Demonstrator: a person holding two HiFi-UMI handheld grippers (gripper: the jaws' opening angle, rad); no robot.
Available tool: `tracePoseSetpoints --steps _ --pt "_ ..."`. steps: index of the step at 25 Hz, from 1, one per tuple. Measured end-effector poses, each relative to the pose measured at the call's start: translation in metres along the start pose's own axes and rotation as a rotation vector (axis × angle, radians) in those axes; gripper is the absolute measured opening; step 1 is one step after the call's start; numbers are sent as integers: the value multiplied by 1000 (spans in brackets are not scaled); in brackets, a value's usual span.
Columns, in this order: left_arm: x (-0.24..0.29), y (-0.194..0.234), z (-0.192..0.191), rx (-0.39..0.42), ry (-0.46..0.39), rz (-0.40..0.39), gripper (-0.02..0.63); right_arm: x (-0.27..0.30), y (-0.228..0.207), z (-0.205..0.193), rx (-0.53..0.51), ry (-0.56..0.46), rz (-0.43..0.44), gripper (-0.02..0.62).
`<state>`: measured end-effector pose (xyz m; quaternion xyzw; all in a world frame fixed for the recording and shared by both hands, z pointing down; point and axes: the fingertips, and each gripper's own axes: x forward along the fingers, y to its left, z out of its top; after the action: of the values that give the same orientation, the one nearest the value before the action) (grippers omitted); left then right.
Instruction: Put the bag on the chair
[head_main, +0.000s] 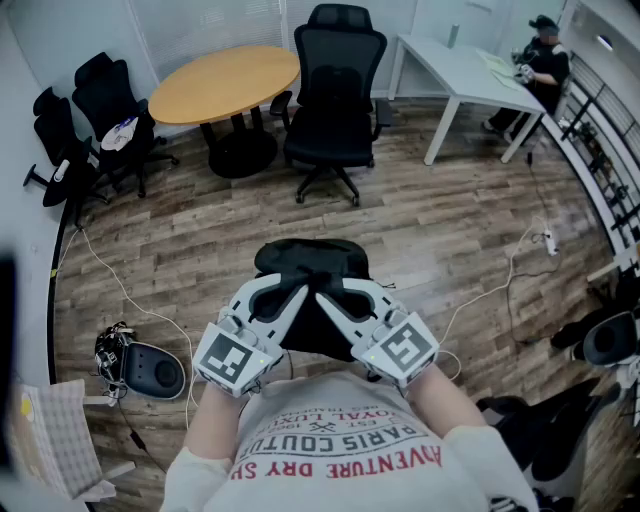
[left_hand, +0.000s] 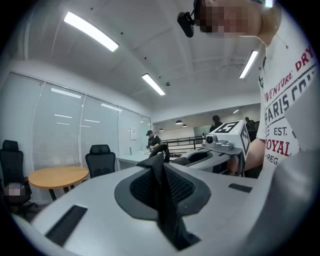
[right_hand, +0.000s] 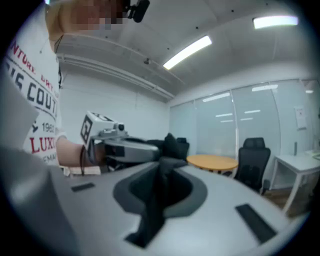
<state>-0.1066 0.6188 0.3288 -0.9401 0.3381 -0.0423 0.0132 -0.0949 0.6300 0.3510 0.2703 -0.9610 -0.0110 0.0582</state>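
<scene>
Black cloth of the bag (head_main: 310, 262) is gripped by both grippers, which are held side by side with their tips nearly meeting. The left gripper (head_main: 297, 293) is almost fully closed, and a fold of the bag is squeezed between its jaws and runs out past their tips. The right gripper (head_main: 328, 293) is closed just as far on another fold of the same cloth. The body of the bag is carried between and beneath the two grippers, above the wooden floor (head_main: 430, 215). The chair (head_main: 335, 85) is seen ahead of the grippers, well apart from them and from the bag. A round wooden counter (head_main: 222, 82) is placed beyond the left gripper, just beside the chair.
</scene>
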Motion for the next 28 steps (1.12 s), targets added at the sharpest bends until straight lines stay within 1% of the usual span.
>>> tracePoseSetpoints --steps 8,16,22,25,28 --pt "-6 -1 -6 -2 6 -14 46 4 3 -4 7 8 -19 49" --pt "-14 9 -23 -42 1 -51 46 18 6 -19 36 38 -62 49" --pt "-21 21 -43 -33 39 -116 46 36 10 -36 105 65 -102 49" --pt "-16 33 -54 -8 69 -141 46 49 3 -47 163 82 -130 49" --pt "-9 45 -59 6 91 -153 46 59 -6 -52 194 96 -123 49"
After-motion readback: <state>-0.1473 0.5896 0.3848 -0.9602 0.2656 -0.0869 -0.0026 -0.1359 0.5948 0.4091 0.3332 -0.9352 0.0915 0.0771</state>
